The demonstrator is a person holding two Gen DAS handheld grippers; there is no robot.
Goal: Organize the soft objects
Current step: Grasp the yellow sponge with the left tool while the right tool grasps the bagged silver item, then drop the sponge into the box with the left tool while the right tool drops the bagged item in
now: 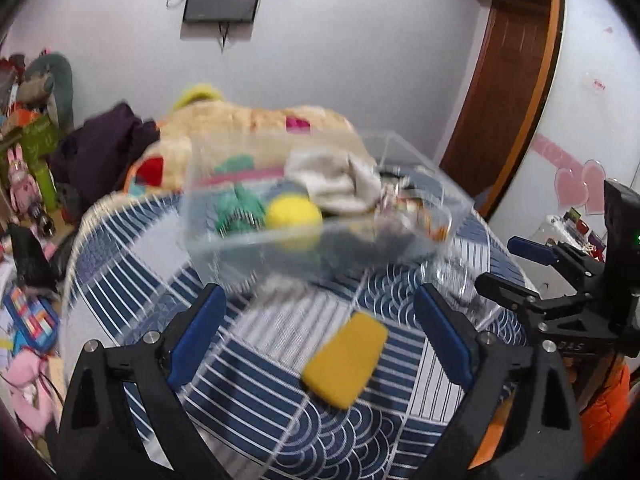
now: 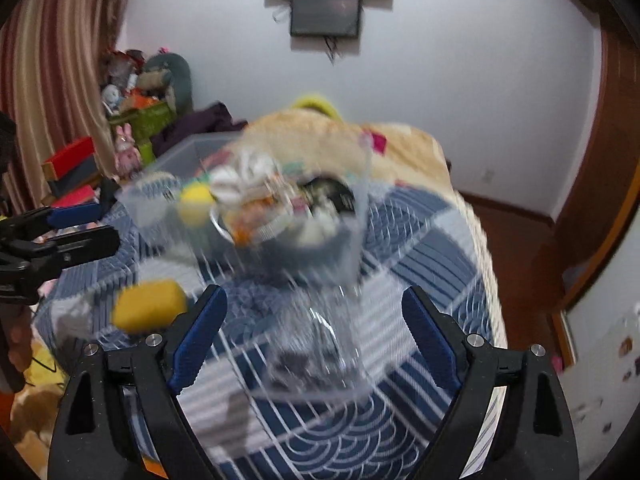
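Note:
A yellow sponge (image 1: pixel 345 360) lies on the blue patterned bedspread (image 1: pixel 240 400) between the open fingers of my left gripper (image 1: pixel 320 332). It also shows in the right wrist view (image 2: pixel 148 309), left of my open right gripper (image 2: pixel 314 332). A clear plastic box (image 1: pixel 248 240) beyond holds a yellow ball (image 1: pixel 294 216), a green soft toy (image 1: pixel 236 208), a white cloth (image 1: pixel 336 180) and other small things. The box also shows in the right wrist view (image 2: pixel 356 216). Both views are motion-blurred.
A small clear container (image 2: pixel 320 356) stands on the bedspread between my right gripper's fingers. A beige plush blanket (image 1: pixel 240 124) and dark clothing (image 1: pixel 104 148) lie behind the box. Toys and boxes crowd the floor at left (image 1: pixel 28 320). A wooden door (image 1: pixel 500 100) is right.

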